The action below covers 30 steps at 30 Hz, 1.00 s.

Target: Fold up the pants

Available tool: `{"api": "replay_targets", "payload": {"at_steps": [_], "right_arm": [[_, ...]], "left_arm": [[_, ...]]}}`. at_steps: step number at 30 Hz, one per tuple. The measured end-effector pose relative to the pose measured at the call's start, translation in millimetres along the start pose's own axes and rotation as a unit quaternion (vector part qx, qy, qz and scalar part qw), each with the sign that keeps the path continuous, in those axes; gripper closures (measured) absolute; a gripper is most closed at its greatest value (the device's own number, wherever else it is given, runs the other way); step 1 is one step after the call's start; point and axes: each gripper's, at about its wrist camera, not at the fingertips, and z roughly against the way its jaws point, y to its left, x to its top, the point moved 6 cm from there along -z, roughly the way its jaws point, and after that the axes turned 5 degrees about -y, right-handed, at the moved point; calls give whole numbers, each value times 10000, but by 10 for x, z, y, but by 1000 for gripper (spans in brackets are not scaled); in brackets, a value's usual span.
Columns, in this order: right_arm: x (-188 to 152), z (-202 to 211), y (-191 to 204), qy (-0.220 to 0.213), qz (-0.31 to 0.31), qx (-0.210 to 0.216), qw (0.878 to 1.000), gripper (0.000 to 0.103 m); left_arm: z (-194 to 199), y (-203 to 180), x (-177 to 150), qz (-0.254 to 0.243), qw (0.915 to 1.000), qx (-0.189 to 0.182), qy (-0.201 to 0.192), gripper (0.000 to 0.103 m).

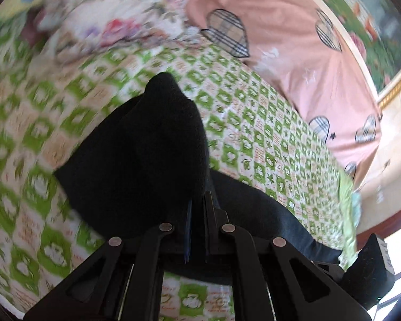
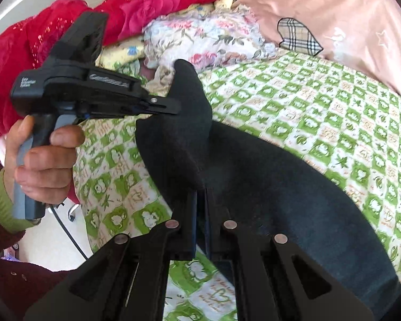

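The black pants (image 1: 136, 147) lie on a green-and-white patterned bedsheet (image 1: 267, 133). My left gripper (image 1: 197, 200) is shut on an edge of the pants and holds it lifted above the bed. My right gripper (image 2: 199, 195) is shut on another edge of the same pants (image 2: 280, 187), also raised. In the right wrist view the left gripper (image 2: 171, 107) shows at the upper left, held by a hand, its fingers pinching the cloth. The rest of the pants trails down to the right over the sheet.
A pink quilt with plaid hearts (image 1: 294, 53) lies at the far right. A floral quilt (image 2: 205, 37) and a red blanket (image 2: 152, 2) are piled at the back. The bed's edge and floor (image 2: 58, 230) are at the lower left.
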Motion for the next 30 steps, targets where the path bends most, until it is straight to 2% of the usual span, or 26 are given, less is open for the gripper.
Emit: {"api": "replay_targets", "payload": {"at_steps": [5, 15, 20, 24, 27, 30], "right_arm": [[-63, -62, 76, 150, 150, -84, 9997, 98], [-219, -168, 140, 483, 372, -197, 9979, 98], [-262, -183, 158, 568, 457, -233, 9971, 98], [-252, -181, 144, 550, 356, -199, 9977, 97], [-234, -159, 130, 520, 212, -66, 9984, 91], [-209, -90, 131, 398, 33, 171, 9991, 83]], "left_arm": [[29, 207, -146, 270, 9996, -83, -8, 98], [-18, 472, -374, 434, 9989, -97, 127, 97], [13, 494, -457, 274, 9996, -31, 112, 97], [21, 543, -482, 357, 9993, -22, 139, 96], [75, 568, -483, 336, 9993, 112, 122, 93], [150, 598, -460, 276, 9990, 336, 131, 80]]}}
